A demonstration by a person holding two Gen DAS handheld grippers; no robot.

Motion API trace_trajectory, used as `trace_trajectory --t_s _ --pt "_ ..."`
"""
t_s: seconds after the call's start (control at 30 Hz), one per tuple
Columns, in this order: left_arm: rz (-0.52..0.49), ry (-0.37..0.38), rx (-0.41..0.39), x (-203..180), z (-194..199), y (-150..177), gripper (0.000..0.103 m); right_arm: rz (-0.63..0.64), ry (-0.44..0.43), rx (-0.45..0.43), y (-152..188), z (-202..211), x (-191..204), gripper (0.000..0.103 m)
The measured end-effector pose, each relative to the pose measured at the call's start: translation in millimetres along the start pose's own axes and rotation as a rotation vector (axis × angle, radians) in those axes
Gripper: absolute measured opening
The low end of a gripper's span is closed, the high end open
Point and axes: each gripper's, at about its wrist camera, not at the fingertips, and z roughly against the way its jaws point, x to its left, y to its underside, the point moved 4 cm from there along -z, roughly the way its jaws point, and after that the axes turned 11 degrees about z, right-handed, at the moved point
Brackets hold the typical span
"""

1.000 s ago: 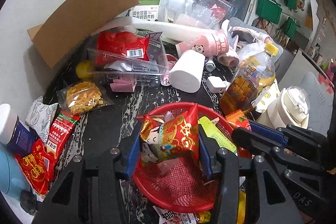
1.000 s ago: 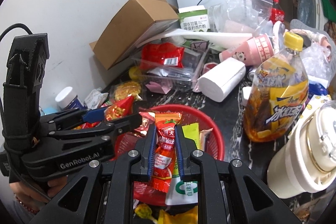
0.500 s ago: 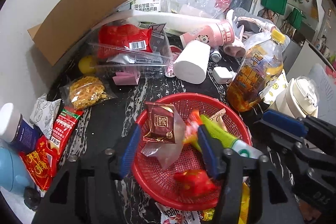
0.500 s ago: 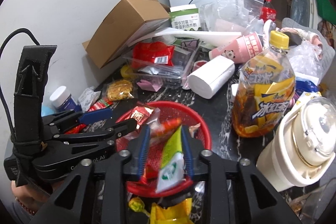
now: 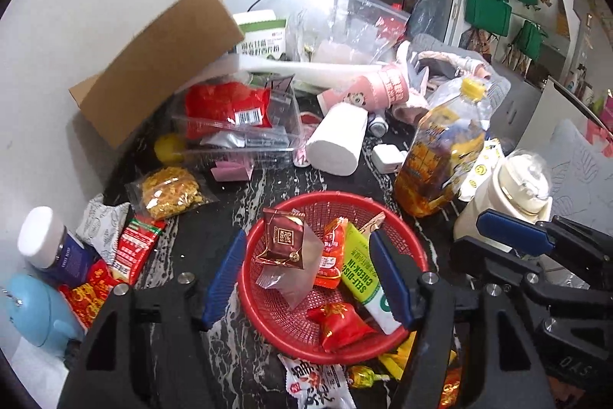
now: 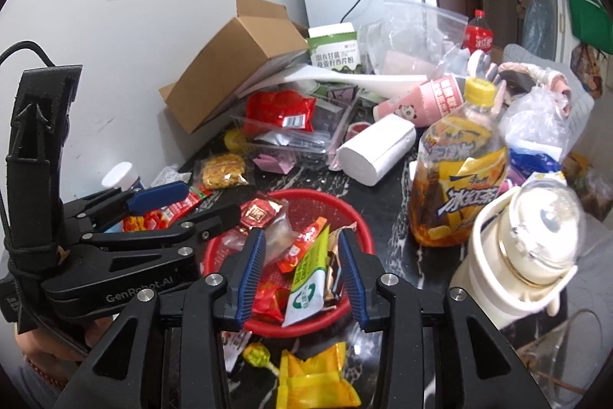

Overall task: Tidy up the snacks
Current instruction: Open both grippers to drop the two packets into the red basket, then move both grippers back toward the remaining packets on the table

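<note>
- My left hand-held gripper point(image 5: 306, 276) is opening wider, nothing between its jaws; the red-gold snack it was clamping a second ago is now lying in the red basket point(image 5: 412, 244), at about 6 o'clock inside it.
- My right hand-held gripper point(image 6: 300, 275) is opening too, released; its red sachet point(image 6: 302, 248) and the green-white packet point(image 6: 308, 280) have dropped into the basket.
- Basket is sitting on the tabletop point(image 5: 214, 236) below both grippers.
- Meaning: two more snacks sorted, both hands free.
- Left to do: crumbly yellow bag point(image 5: 170, 194) at 10 o'clock of the basket, red packets point(image 5: 136, 248) at 9, yellow pouch point(image 6: 318, 382) and lollipop point(image 6: 258, 355) at 6.
</note>
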Motion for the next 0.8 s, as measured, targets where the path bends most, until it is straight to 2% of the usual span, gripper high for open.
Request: trace_trajectory --t_s 0.53,0.8 --pt "-0.07 0.021 -0.111 -27.5 92.9 14.0 0.066 0.025 0.058 -0.096 8.7 93.7 24.4 0.046" --pt "-0.085 0.044 -0.113 -35.7 125.3 36.4 0.066 0.032 0.092 -0.112 26.6 127.3 38.0 0.052"
